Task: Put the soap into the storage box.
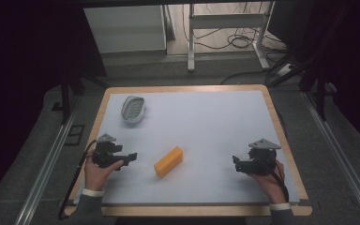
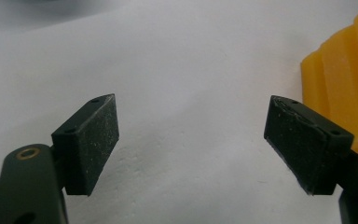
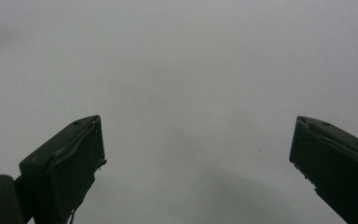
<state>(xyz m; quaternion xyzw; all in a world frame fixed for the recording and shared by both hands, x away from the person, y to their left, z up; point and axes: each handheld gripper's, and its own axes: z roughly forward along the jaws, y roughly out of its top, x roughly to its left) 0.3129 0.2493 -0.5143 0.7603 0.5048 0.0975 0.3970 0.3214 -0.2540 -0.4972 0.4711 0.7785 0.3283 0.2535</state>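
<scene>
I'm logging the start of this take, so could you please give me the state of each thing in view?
Left claw: open, empty.
Right claw: open, empty.
Yellow block: lying flat, untouched.
Grey basket: resting on the table, apart from both claws.

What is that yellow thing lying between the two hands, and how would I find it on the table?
Start at the white sheet covering the wooden-edged table. Near its front middle, between the left claw and the right claw, lies a yellow-orange ridged rectangular block, set at an angle. Its bright colour and boxy shape set it apart from the grey-white oval dish at the far left.
</scene>
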